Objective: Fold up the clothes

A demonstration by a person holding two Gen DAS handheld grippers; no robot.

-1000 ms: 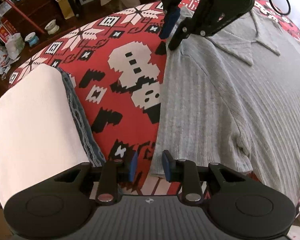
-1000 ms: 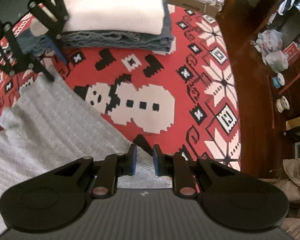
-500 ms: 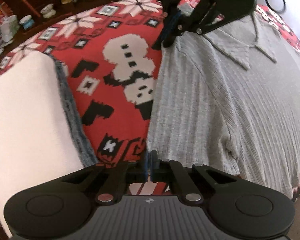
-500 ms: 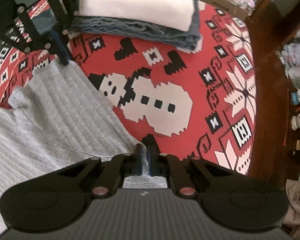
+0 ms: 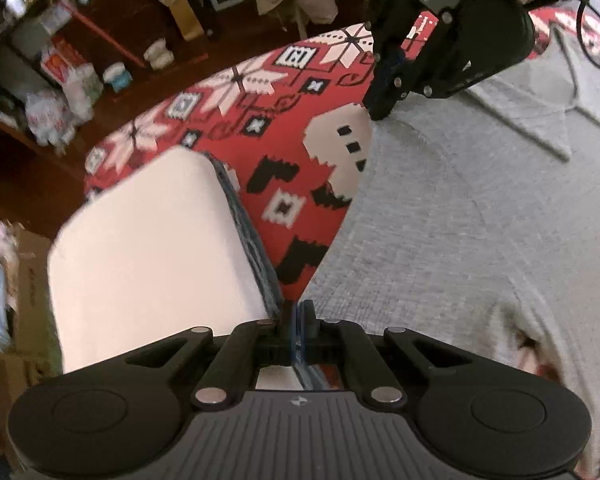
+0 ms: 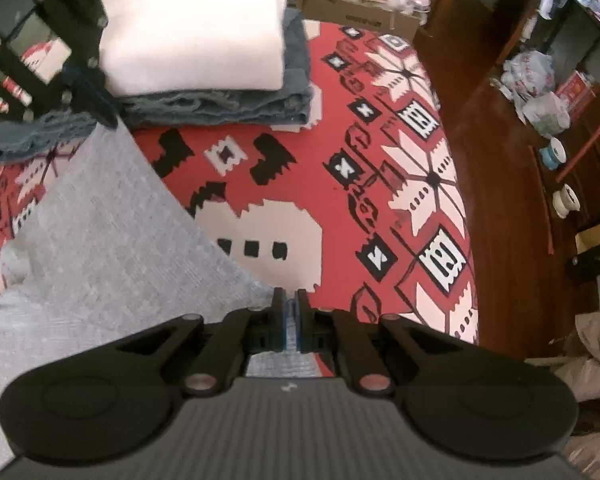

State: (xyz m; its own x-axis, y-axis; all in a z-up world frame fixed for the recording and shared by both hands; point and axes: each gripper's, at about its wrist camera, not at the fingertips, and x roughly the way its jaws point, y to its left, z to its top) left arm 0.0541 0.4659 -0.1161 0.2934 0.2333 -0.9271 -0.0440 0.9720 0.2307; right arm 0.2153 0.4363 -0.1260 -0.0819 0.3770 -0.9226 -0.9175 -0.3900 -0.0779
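The grey ribbed collared shirt (image 5: 480, 220) lies spread on the red patterned cloth (image 5: 300, 184), one long edge lifted. The left gripper (image 5: 299, 316) and right gripper (image 6: 290, 304) each pinch that edge (collar end on the right's side). Best carried over level, taut, clear of the folded white-and-blue stack (image 6: 204, 60).

No writing can be read anywhere here. The red box (image 5: 56, 66) on the shelf beyond the patterned red cloth (image 5: 300, 152) carries a yellowish mark, too blurred to make out. The cardboard box (image 6: 356, 14) past the far edge of that cloth shows faint dark print, also unreadable. The cloth itself bears only woven figures: a snowman, snowflakes and blocky motifs, no letters or numbers.
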